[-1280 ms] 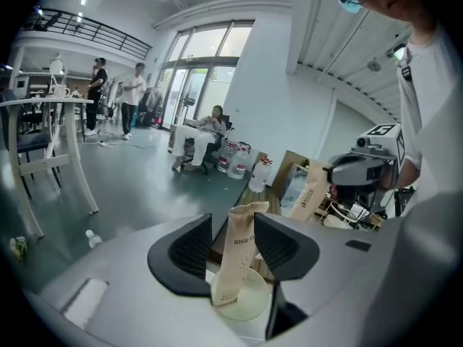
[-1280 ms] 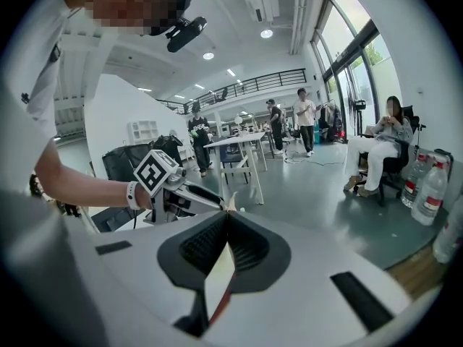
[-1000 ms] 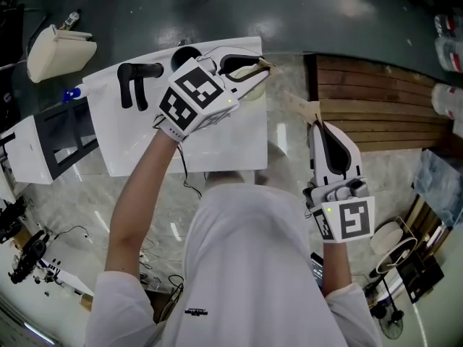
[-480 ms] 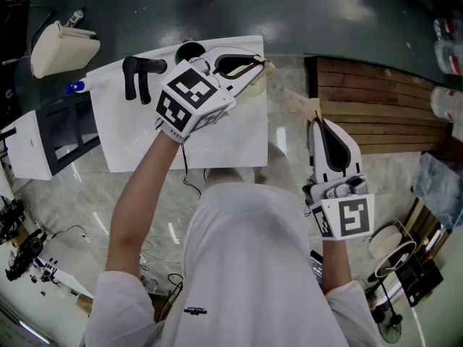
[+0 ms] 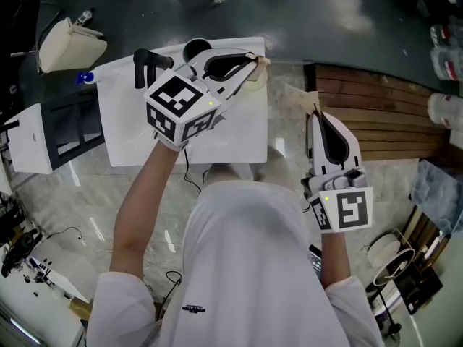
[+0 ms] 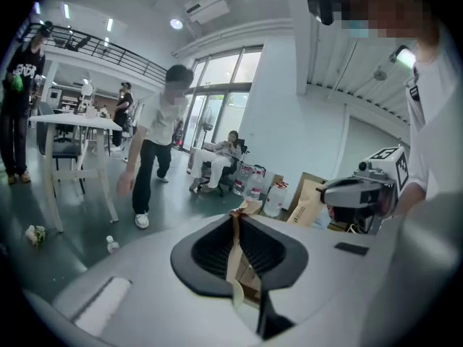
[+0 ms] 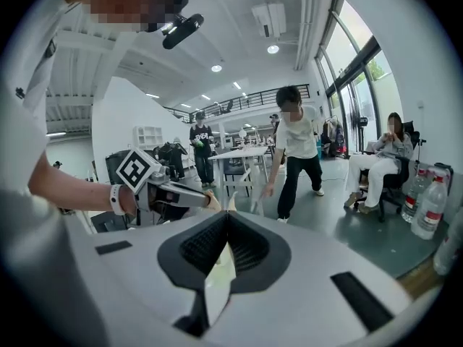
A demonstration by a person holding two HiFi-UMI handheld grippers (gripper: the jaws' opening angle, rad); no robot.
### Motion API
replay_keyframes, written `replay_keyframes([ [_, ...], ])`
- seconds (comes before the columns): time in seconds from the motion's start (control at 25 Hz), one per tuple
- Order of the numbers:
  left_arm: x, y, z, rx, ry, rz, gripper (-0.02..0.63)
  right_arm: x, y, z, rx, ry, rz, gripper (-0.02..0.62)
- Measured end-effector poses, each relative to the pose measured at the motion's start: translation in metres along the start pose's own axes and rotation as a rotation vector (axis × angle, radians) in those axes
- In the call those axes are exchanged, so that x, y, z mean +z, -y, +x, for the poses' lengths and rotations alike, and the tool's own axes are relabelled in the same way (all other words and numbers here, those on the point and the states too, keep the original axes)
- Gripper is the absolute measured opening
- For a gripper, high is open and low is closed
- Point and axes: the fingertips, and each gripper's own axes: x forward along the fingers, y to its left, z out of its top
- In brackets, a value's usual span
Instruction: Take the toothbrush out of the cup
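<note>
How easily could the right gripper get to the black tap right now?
Probably not easily. The right gripper is shut on a pale strip, and the left gripper, whose jaws have just been closing on the toothbrush, sits between it and the black tap.

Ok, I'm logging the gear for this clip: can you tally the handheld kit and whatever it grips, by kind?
Tongs: 2, left tongs and right tongs
Marker cubes: 2
Toothbrush, in the left tongs: 1
Pale strip, in the right tongs: 1
Total: 6
</note>
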Motion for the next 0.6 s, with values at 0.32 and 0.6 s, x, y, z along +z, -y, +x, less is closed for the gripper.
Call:
replay_keyframes([
  [0.32,0.038,0.032,-0.057,0.125,0.151,-0.021,0.026,0.016,-0.01,-0.016,0.006,0.036,-0.04,0.006],
  [0.6,0.05,0.056,-0.117,0.289,0.219,-0.056,0.025,0.027,-0.019,-0.031,0.03,0.069,-0.066,0.006],
])
